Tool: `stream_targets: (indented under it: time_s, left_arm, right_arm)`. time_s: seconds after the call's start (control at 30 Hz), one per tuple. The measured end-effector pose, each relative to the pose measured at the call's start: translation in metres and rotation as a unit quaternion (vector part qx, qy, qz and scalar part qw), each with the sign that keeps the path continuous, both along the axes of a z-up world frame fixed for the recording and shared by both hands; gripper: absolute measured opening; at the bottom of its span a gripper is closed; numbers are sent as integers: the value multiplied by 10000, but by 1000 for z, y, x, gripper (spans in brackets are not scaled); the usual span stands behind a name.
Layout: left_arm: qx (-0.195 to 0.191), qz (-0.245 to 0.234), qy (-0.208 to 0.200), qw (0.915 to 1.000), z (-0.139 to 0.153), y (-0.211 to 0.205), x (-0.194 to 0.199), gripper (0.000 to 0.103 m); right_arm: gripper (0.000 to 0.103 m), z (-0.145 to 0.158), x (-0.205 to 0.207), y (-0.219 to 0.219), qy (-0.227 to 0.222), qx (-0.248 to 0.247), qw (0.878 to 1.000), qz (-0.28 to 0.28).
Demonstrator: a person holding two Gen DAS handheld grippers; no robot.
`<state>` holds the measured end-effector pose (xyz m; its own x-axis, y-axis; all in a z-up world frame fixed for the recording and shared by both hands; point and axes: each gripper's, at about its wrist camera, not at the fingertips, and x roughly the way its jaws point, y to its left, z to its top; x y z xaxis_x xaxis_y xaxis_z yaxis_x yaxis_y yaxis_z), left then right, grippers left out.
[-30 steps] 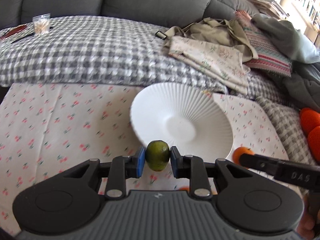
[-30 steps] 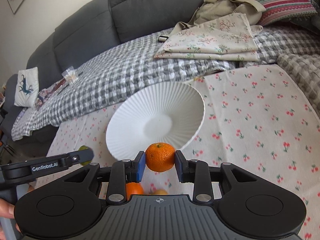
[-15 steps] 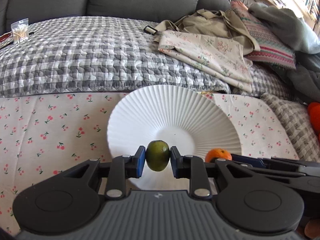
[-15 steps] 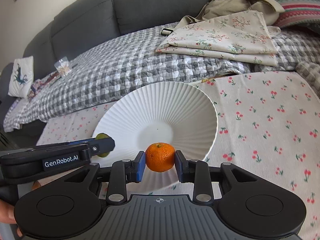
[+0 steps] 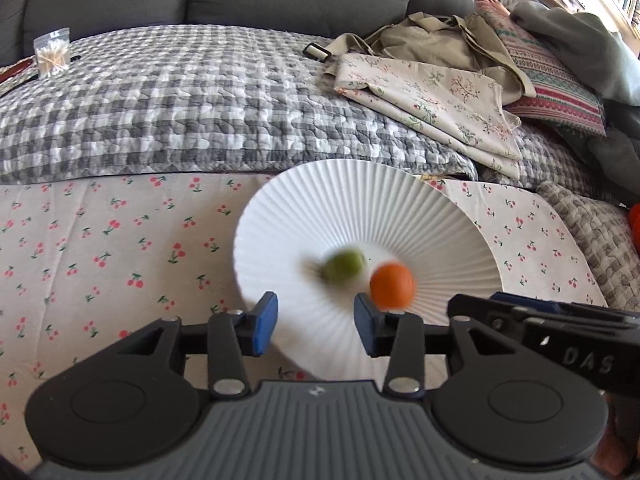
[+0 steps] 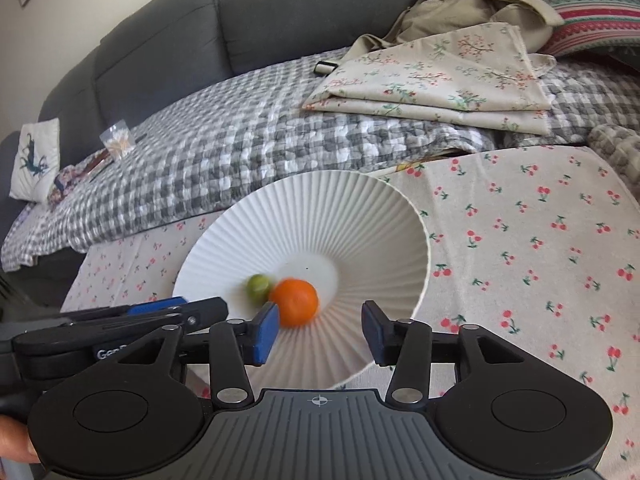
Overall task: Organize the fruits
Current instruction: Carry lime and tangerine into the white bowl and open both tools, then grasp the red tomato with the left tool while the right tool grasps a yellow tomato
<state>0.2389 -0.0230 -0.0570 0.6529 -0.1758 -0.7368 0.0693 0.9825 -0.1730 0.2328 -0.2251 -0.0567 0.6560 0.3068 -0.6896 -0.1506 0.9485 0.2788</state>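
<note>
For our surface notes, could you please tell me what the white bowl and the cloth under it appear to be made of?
White fluted bowl: probably glazed ceramic or porcelain; rigid, fine radial ridges, soft satin sheen, though moulded plastic cannot be ruled out. Cherry-print cloth: woven fabric, likely cotton; matte, with slight creases and a printed pattern.

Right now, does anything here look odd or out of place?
Only the fruit: the lime and orange look smeared in the bowl, as if mid-roll. Both grippers, left and right, are opening with nothing between their jaws.
</note>
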Motion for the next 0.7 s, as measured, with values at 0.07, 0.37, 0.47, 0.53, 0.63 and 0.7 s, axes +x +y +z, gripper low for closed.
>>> stream_targets:
  time_s: [0.07,0.37,0.47,0.53,0.63,0.7]
  left_arm:
    - [88,45,-3,10000,4,1,-7,48]
    - [243,305,-72,9992,36,17,-49,73]
    - [196,464,-90,9987,49,26,-66,79]
    - [195,500,-159,9984,57,31,-78,85]
    - [171,562,-219,9980,67,35,-97,96]
    - [171,537,-244,9981,70,35,-109,99]
  right_arm:
    - [53,5,-5,-2,-5,17,10000,-51]
    - [85,26,-42,-7,113,25,9999,-76]
    - [93,36,-54,-4,196,-8,9998,5]
    - [98,45,-65,-2,175,-53,9998,78]
    - [102,58,-80,1,203,-117,9996,126]
    - [102,64,-91,3,264,-75,9996,94]
